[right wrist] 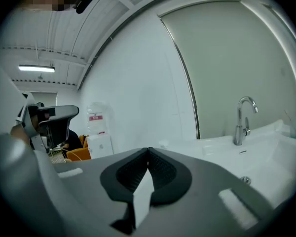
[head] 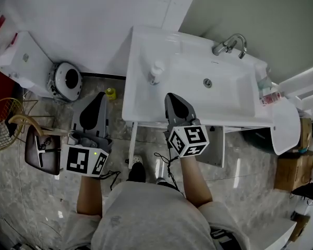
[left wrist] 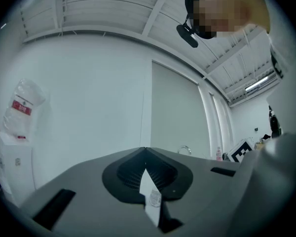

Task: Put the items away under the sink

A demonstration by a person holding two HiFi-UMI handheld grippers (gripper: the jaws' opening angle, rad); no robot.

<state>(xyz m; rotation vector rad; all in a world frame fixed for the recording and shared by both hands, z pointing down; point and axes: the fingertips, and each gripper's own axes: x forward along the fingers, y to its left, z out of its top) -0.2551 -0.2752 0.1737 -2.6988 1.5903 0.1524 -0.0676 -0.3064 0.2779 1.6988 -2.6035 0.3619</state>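
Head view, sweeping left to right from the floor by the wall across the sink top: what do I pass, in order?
round white device → small yellow object → white pump bottle → drain → faucet → bottles at the sink's right end

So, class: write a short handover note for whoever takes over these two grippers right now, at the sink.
Left tongs: shut, empty, held level to the left of the white ceramic sink.
Right tongs: shut, empty, at the sink's front rim.
Things: a white pump bottle stands on the sink's left ledge. A small pink-labelled bottle stands at its right end.
Done: nothing is visibly put away.
Left: pick up each item and stow it under the sink. That space is mostly hidden in these views.
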